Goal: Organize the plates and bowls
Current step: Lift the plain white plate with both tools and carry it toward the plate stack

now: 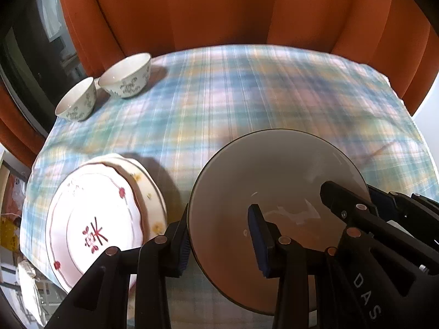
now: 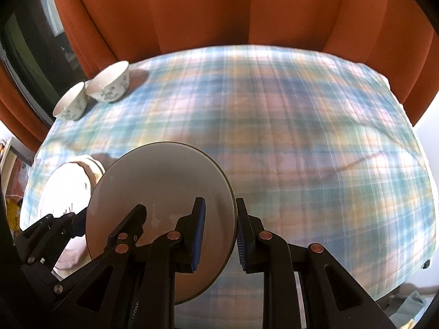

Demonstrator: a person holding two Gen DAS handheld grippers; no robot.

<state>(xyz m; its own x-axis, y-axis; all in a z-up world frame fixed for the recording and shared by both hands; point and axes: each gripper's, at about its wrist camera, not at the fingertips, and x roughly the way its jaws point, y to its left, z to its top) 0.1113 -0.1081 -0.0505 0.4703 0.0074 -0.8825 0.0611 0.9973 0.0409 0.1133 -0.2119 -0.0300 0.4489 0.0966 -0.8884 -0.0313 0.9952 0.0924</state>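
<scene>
The left gripper [image 1: 221, 242] has its two blue-padded fingers clamped over the left rim of a wide, plain grey-white ceramic bowl with a dark edge [image 1: 277, 170], one pad inside and one outside. The right gripper [image 2: 221, 235] pinches the opposite rim of the same bowl [image 2: 164, 181] in the same way, so both tongs are closed on it. In the left wrist view the bowl fills the lower centre and right of the frame, over the blue, green and pink checked tablecloth [image 1: 247, 87]; whether it touches the cloth cannot be told.

Just beside it, at lower left, lies a white scalloped plate with a red rim line and a red character in its middle [image 1: 93, 219], stacked on a cream plate with small yellow flowers [image 1: 149, 192]. At upper left, near the cloth's far edge, two small white bowls with dark blue-green flower patterns stand side by side: the larger [image 1: 127, 78] and the smaller [image 1: 76, 102]. Orange curtains [image 1: 219, 8] hang behind the table.
</scene>
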